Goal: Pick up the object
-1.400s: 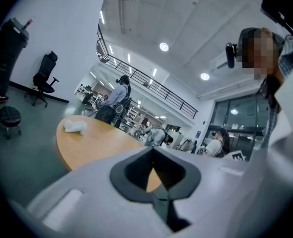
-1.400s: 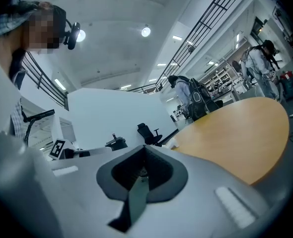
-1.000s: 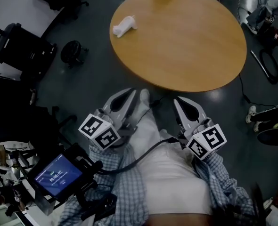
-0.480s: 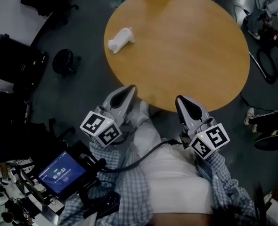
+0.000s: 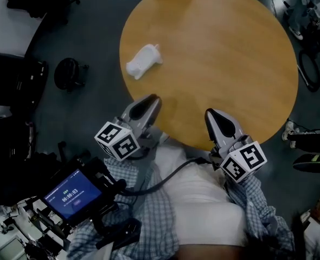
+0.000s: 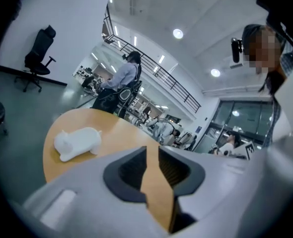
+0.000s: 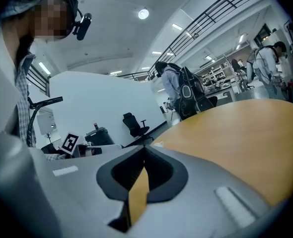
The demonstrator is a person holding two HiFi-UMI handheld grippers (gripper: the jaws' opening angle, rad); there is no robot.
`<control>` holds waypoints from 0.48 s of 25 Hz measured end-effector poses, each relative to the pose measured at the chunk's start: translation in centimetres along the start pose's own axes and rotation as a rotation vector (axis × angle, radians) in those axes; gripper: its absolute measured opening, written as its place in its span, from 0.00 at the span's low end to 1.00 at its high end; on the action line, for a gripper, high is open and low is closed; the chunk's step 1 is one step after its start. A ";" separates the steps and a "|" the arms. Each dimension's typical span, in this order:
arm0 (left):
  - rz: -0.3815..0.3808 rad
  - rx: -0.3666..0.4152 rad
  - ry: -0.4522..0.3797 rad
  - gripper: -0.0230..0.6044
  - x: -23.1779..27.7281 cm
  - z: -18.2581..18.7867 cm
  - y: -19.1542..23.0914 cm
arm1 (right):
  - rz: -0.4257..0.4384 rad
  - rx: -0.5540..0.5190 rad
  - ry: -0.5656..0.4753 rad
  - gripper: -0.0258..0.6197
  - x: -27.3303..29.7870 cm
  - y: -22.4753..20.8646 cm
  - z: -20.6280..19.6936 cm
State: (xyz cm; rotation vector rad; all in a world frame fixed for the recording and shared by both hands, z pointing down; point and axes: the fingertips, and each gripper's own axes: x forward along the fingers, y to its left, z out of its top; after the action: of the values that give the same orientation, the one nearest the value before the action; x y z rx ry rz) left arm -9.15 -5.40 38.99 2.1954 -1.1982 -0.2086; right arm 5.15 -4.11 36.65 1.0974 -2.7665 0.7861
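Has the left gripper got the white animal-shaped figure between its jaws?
No: the white animal-shaped figure lies on the round wooden table ahead of the left gripper, whose opening jaws have nothing between them.

Head view: surface (image 5: 230, 64) far edge cut by picture top. Near edge partly hidden under left claw (image 5: 152, 101) (jaws opening, only surface between) and right claw (image 5: 212, 114). Person's torso (image 5: 203, 210) cut at bottom. White object (image 5: 144, 62): kind unclear.
Right gripper view: white object nearly all hidden behind claw body. Pale sliver (image 7: 158, 144) at surface edge, too small to confirm.
Left gripper view: distant people (image 6: 159, 128) too small to tell.
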 end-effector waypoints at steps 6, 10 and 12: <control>-0.047 0.079 0.167 0.26 1.7 -0.4 3.3 | -0.032 0.019 0.013 0.05 2.4 -1.1 0.6; -0.085 0.154 0.309 0.33 3.5 0.9 8.3 | -0.068 0.041 0.044 0.05 6.2 -2.0 0.8; -0.096 0.252 0.404 0.35 4.2 0.9 10.1 | -0.085 0.049 0.052 0.05 7.1 -2.2 0.7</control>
State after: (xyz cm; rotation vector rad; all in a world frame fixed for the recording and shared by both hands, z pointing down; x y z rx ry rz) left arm -14.27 -13.15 44.90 2.3619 -0.9327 0.3522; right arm 1.39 -10.25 38.67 1.1768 -2.6519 0.8632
